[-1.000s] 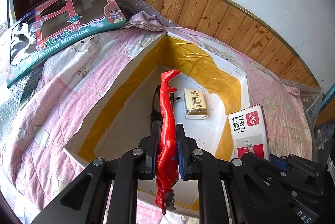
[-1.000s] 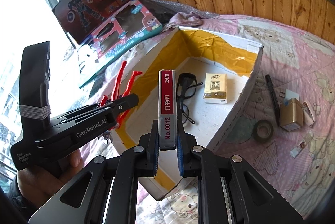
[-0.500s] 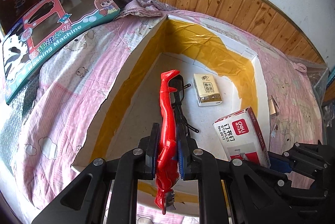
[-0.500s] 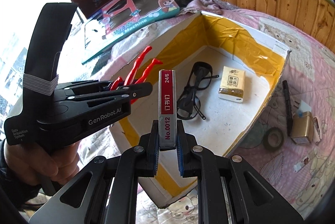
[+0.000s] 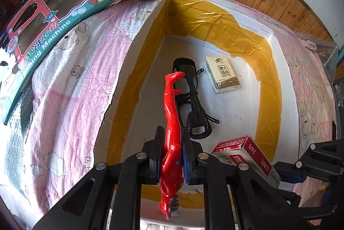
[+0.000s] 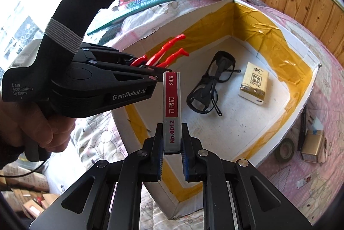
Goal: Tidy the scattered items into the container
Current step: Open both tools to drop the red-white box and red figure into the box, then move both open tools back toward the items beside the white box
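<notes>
The left hand-held gripper (image 5: pixel 171 154) is clamped around the torso of a red toy figure (image 5: pixel 171 113), whose legs point out over the white container (image 5: pixel 286 70) lined with yellow tape. The right hand-held gripper (image 6: pixel 172 144) is closed on a staple box (image 6: pixel 171 109), held upright on its narrow edge above the container's near wall. Both views show black glasses (image 6: pixel 211 83) and a tissue pack (image 6: pixel 254 85) lying on the container floor. Only the right wrist view shows the person's hand (image 6: pixel 32 120) gripping the left tool, plus a tape roll (image 6: pixel 284 149), a black pen (image 6: pixel 302 124) and a small gold box (image 6: pixel 312 147) on the pink bedspread (image 6: pixel 296 182) outside the container. The left view shows the staple box's red and white face.
</notes>
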`<state>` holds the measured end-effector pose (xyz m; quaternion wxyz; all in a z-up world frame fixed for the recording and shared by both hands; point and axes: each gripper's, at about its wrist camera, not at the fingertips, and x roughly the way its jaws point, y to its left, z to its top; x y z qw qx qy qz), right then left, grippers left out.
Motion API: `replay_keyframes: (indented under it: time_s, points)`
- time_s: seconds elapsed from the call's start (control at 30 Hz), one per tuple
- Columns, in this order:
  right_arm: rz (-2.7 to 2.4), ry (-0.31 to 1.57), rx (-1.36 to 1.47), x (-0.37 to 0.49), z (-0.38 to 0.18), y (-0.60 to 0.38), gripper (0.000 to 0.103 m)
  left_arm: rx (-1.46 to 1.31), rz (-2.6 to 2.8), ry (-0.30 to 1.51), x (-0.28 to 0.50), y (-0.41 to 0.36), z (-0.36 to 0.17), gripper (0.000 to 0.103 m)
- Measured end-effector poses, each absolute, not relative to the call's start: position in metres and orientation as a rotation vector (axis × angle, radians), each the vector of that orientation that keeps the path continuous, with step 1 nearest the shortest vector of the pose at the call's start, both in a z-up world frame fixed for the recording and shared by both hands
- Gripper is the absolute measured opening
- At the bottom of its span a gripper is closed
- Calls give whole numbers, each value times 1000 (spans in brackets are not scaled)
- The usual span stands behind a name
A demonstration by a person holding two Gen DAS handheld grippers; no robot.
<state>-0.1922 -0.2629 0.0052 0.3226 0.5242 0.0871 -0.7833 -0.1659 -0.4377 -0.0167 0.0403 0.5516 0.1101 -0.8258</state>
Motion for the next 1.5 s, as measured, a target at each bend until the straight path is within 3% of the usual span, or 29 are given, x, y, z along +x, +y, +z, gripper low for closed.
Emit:
replay_keyframes:
  time_s: [0.73, 0.9, 1.5]
  points:
    - [-1962, 310, 1483, -206, -14, -276, 19, 1826, -2516, 158, -177, -439, -41, 17]
    - [-1974, 264, 1474, -203, -11, -271, 19, 1803, -2544, 187, -173, -440, -36, 25]
    - [-2096, 23, 1328, -169, 29, -232, 21, 1523, -2608, 129, -133, -428, 36, 26]
